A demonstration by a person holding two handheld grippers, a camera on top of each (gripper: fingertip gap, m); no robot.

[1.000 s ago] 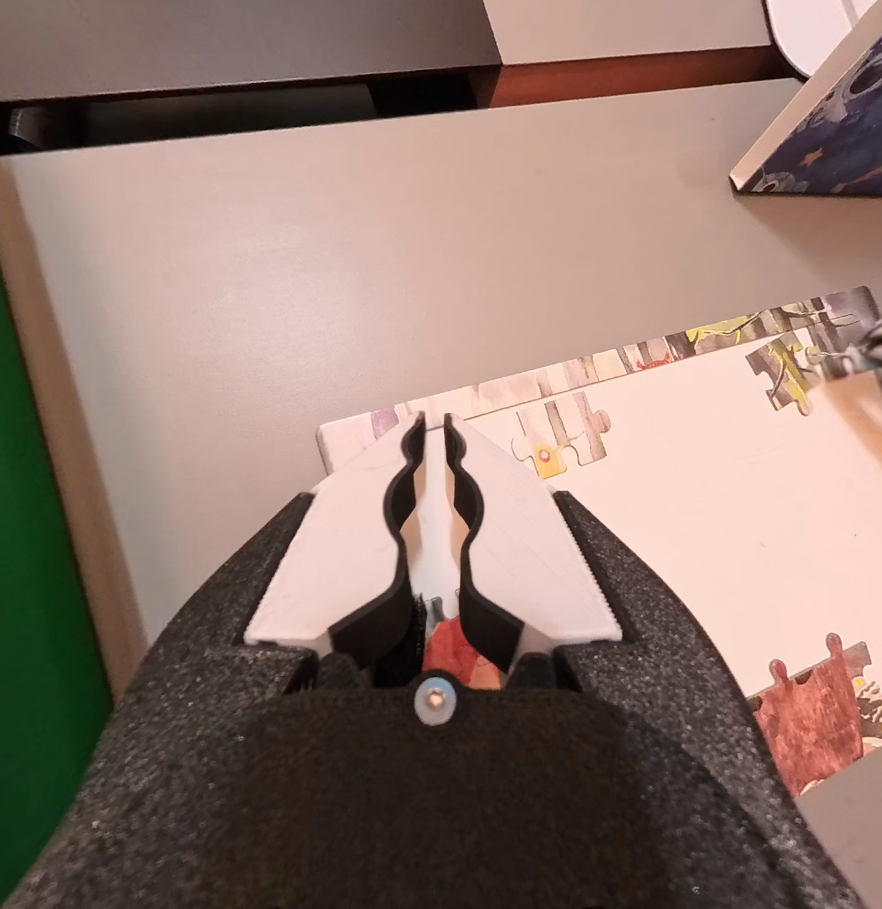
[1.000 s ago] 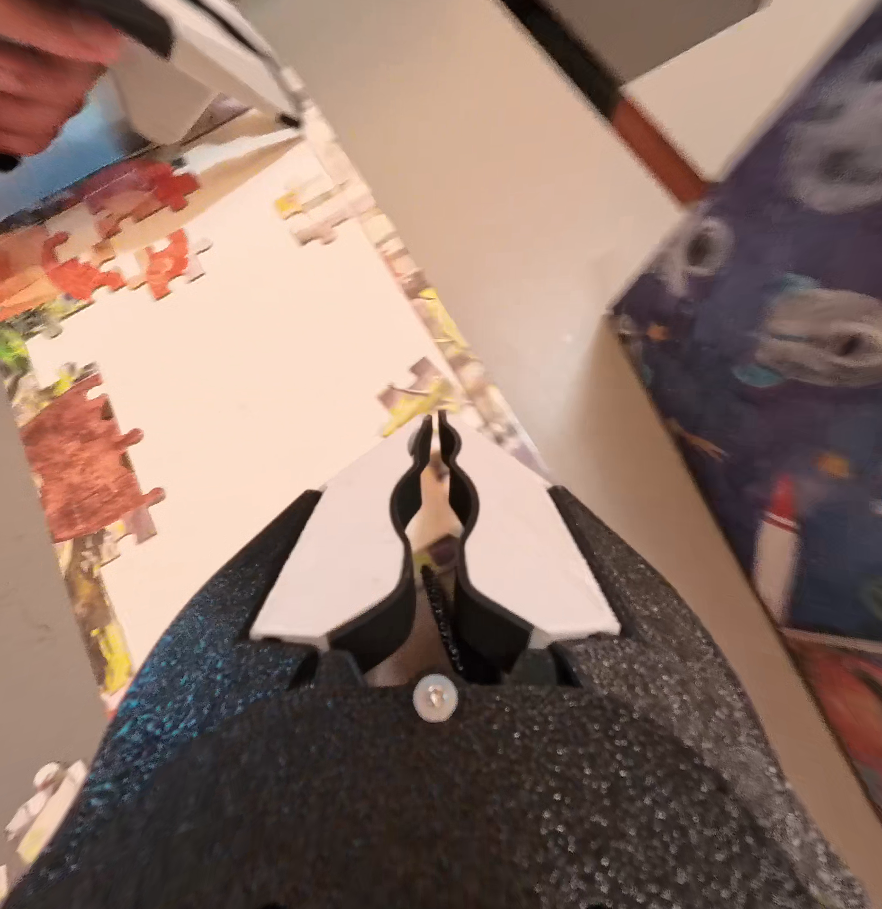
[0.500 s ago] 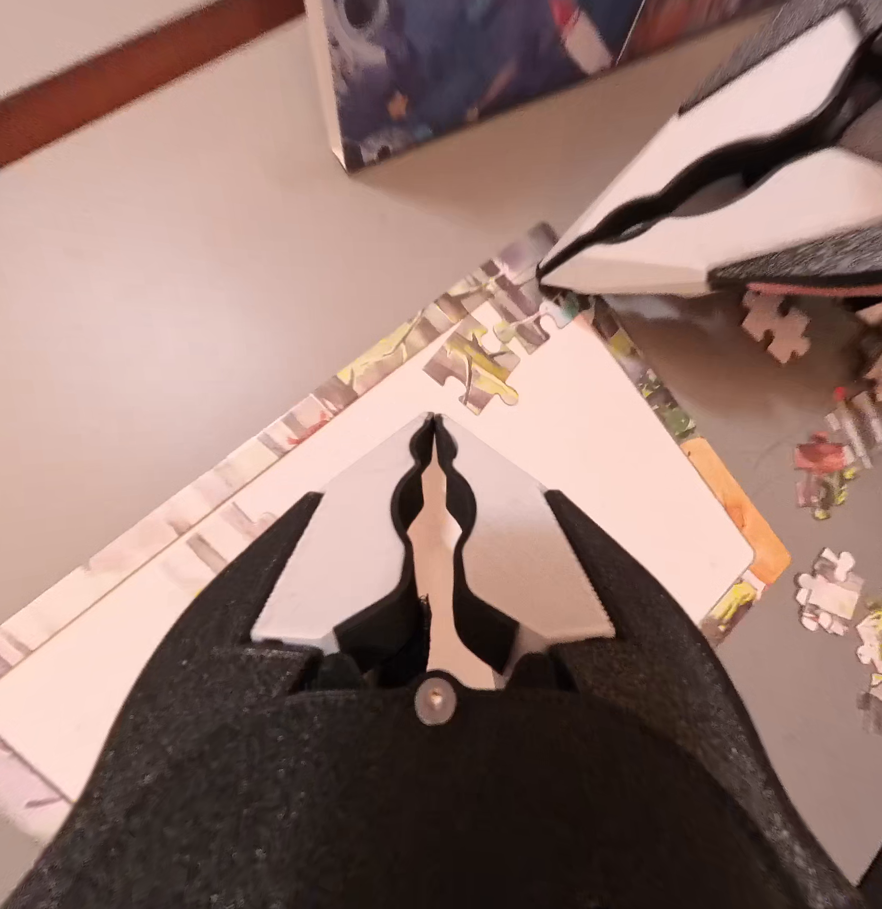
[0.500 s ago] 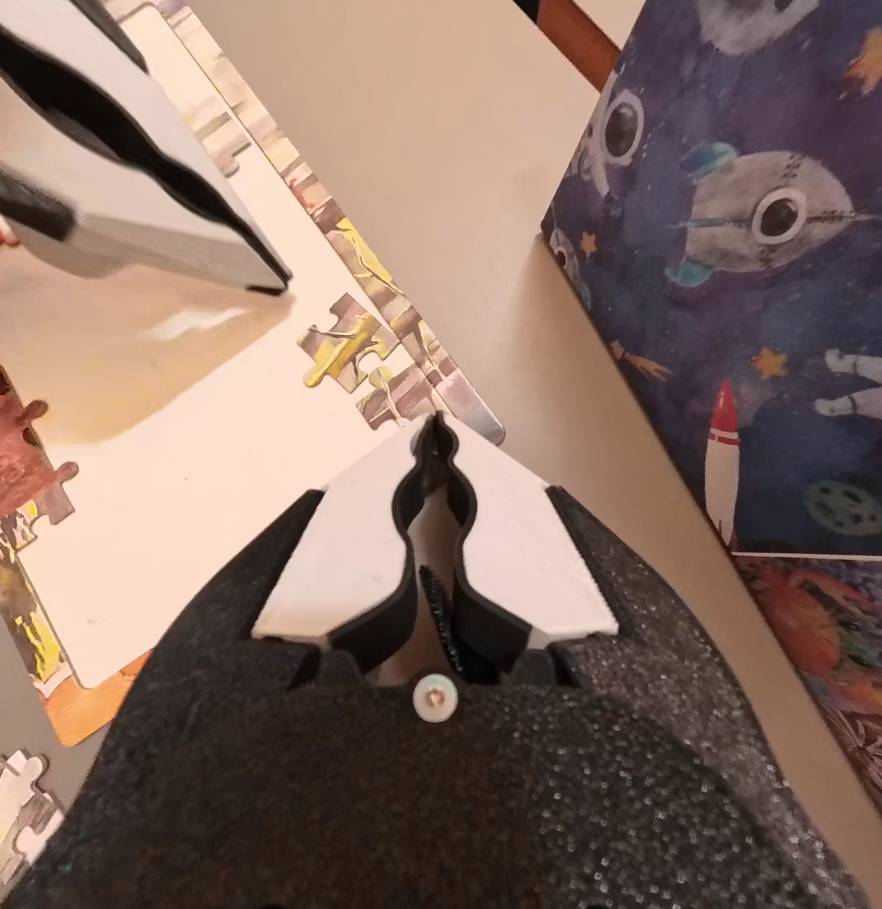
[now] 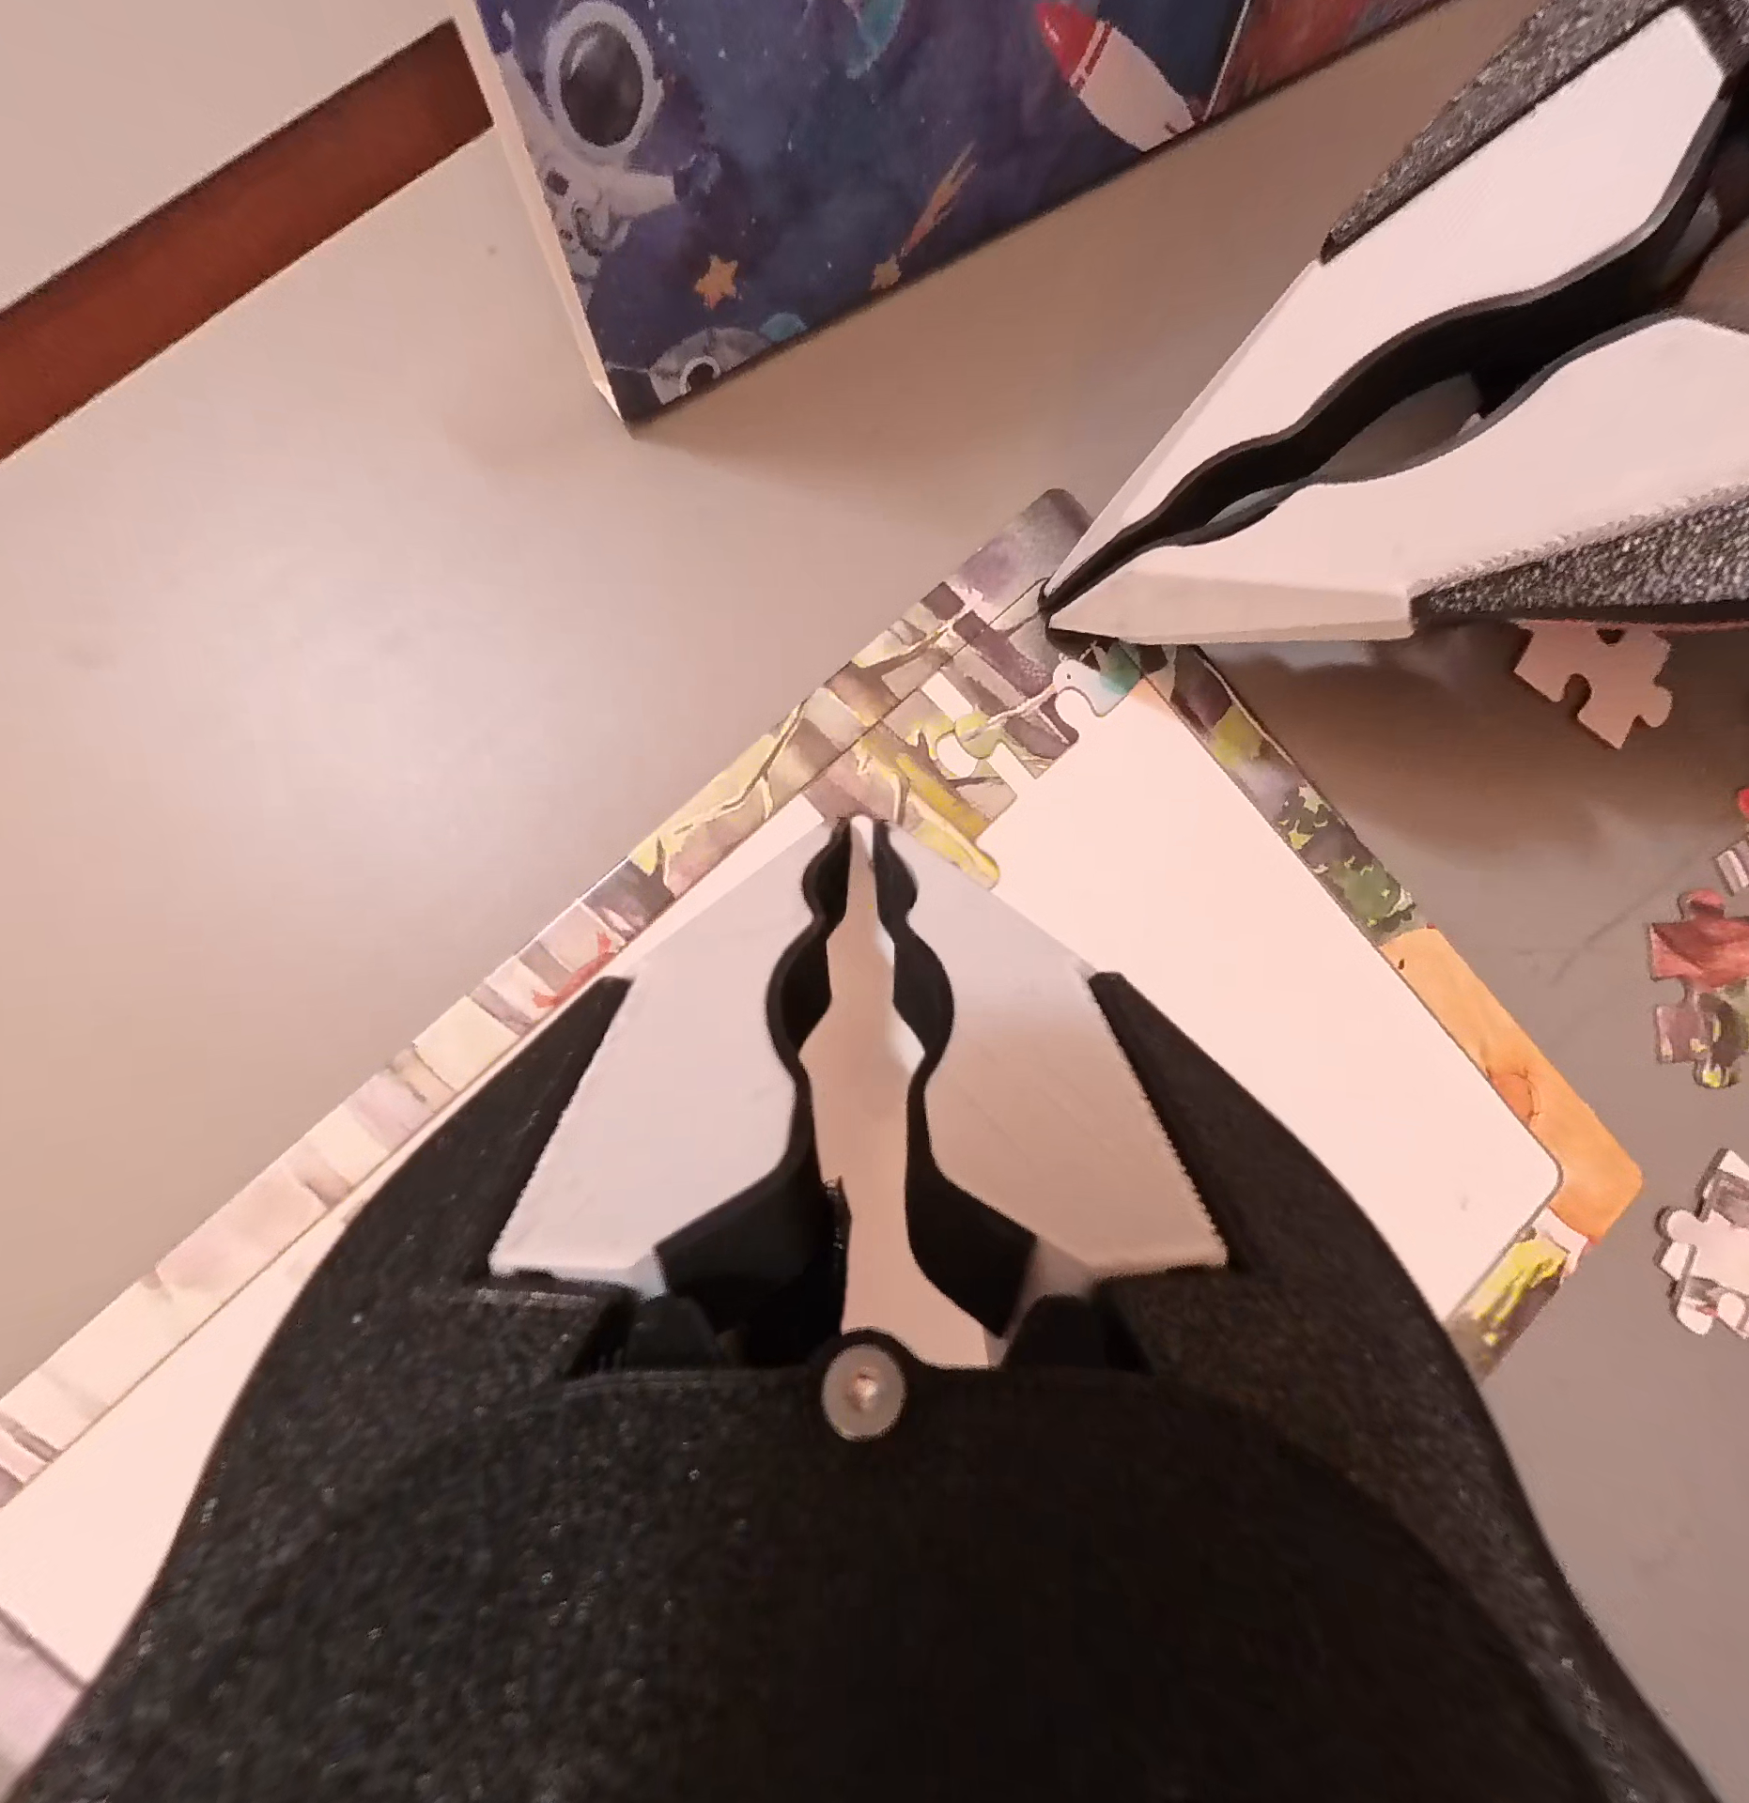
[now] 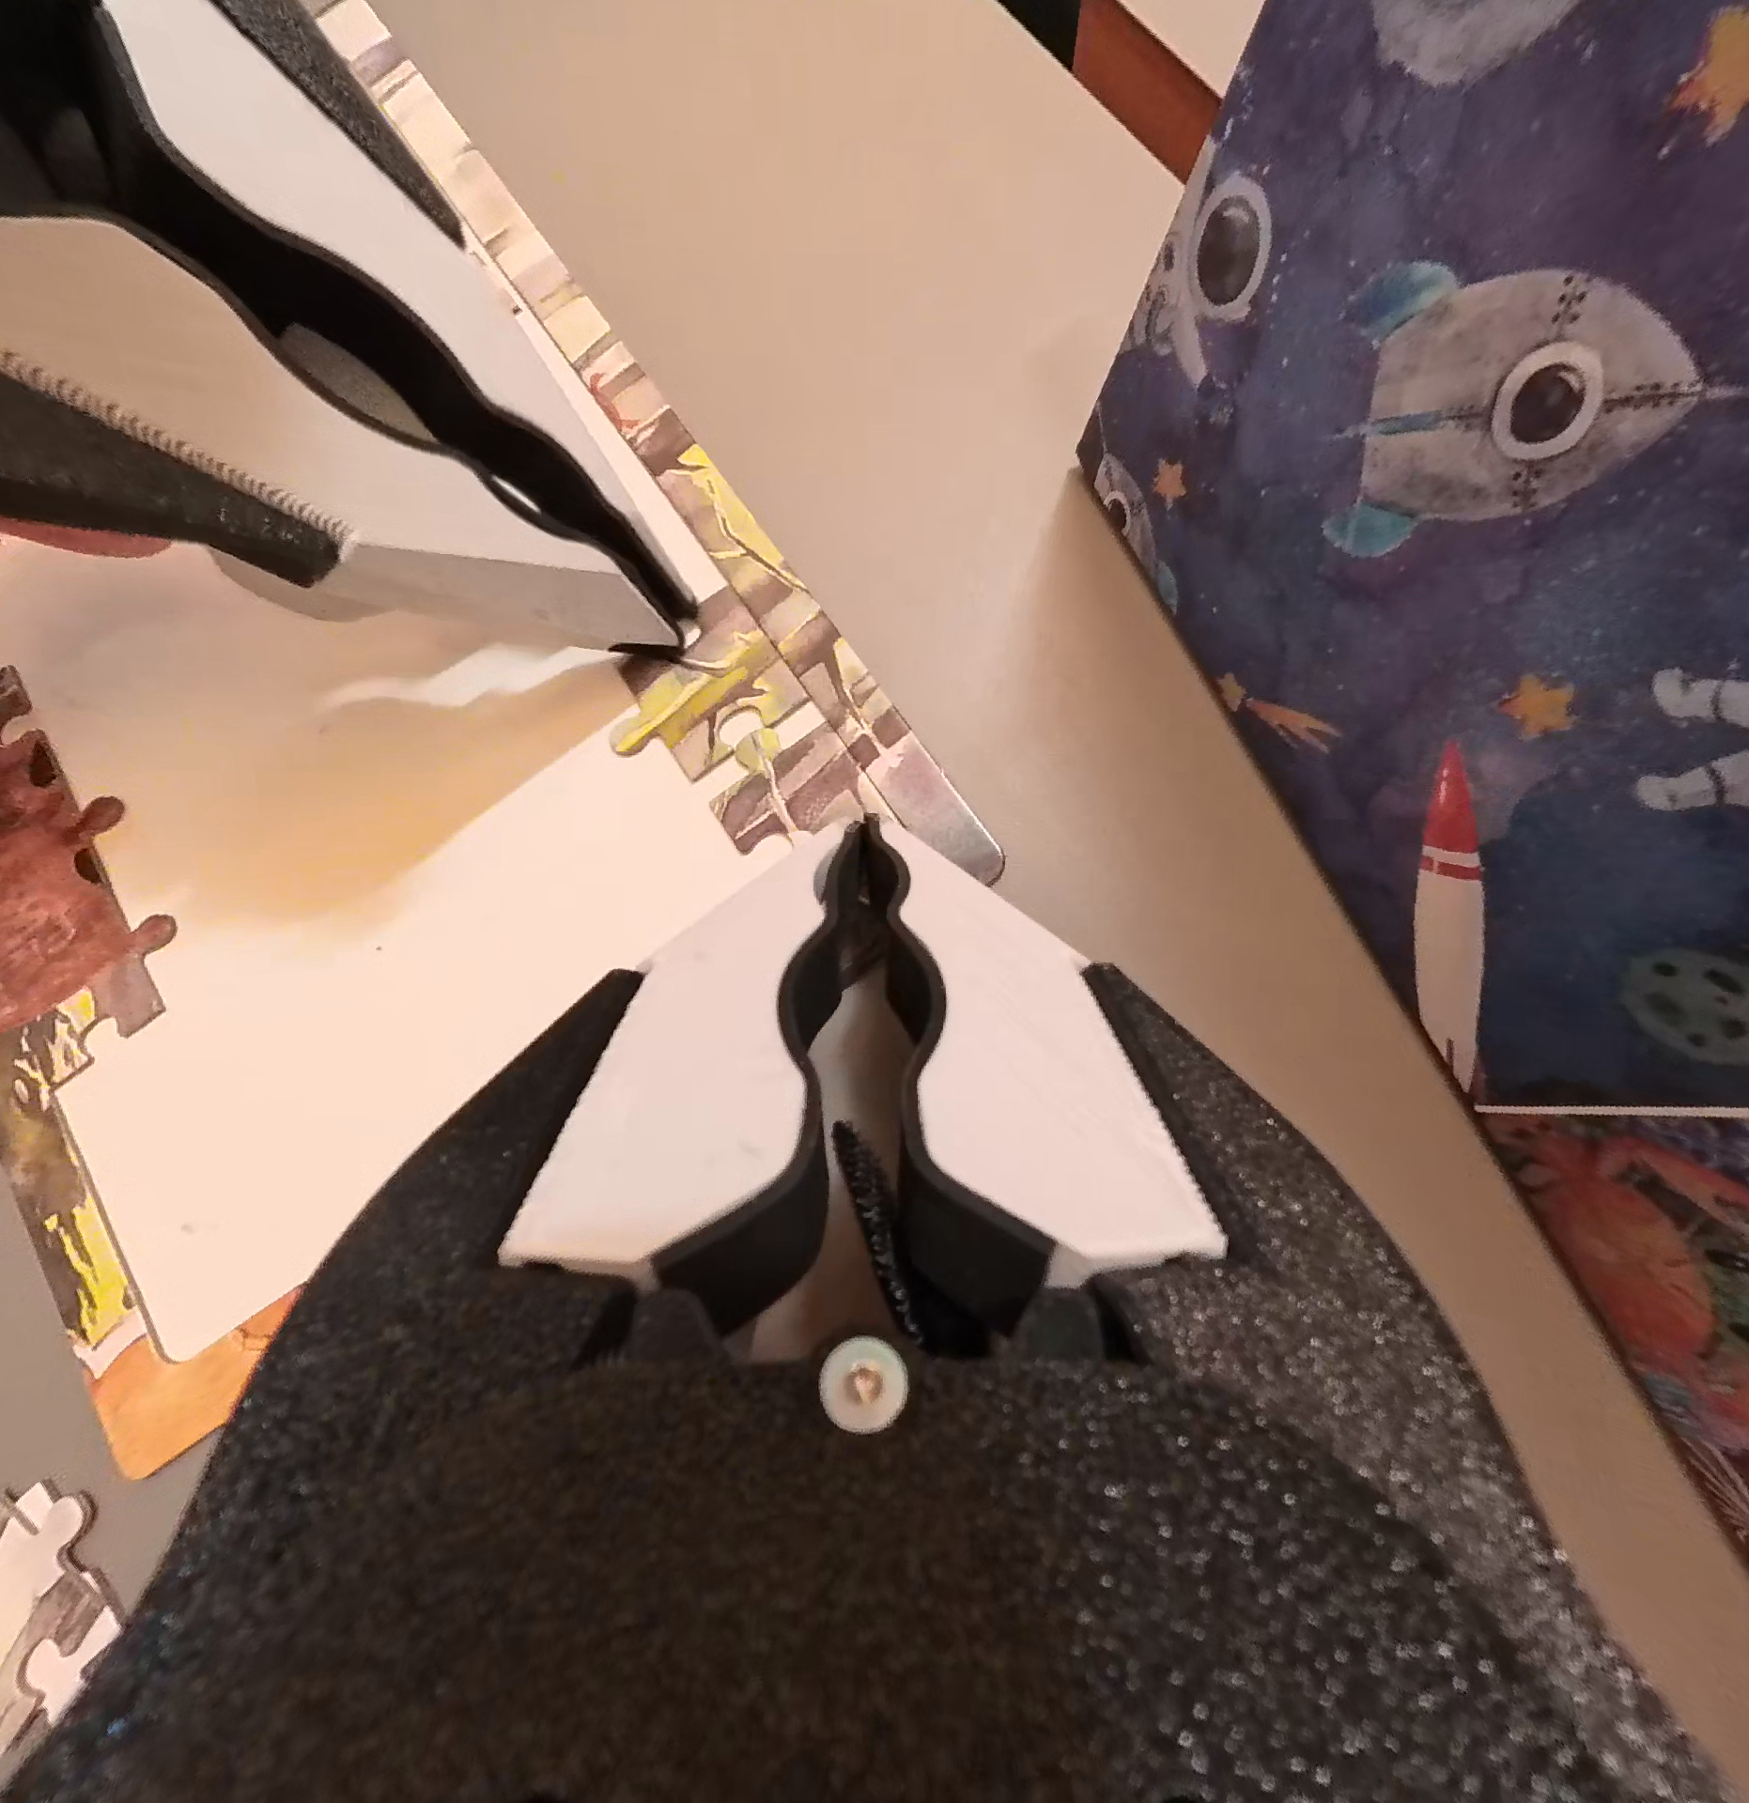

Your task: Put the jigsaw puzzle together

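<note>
The puzzle tray point(image 5: 1193, 976) has a bare white floor and a printed border. In its far corner lie a yellow-green piece point(image 5: 934, 781) and a grey piece point(image 5: 1041, 698), joined and against the border. My left gripper point(image 5: 856, 829) is shut and empty, its tip at the edge of the yellow-green piece. My right gripper point(image 5: 1051, 610) is shut, its tip down on the grey corner piece. In the right wrist view the right gripper point(image 6: 863, 829) touches the grey piece point(image 6: 802, 781), and the left gripper point(image 6: 680, 634) touches the yellow-green piece point(image 6: 690, 712).
A puzzle box point(image 5: 851, 195) with a space picture stands just behind the tray's corner. Loose pieces point(image 5: 1710, 976) lie on the table right of the tray, one face down point(image 5: 1593, 683). A joined red-brown cluster point(image 6: 31, 878) sits in the tray point(image 6: 363, 1024). Across from one pair of fingers to the other is roughly 6 cm.
My left gripper swung from the tray's left corner over to the far right corner. Both tips came down onto the two pieces, which now sit closer against the border.
</note>
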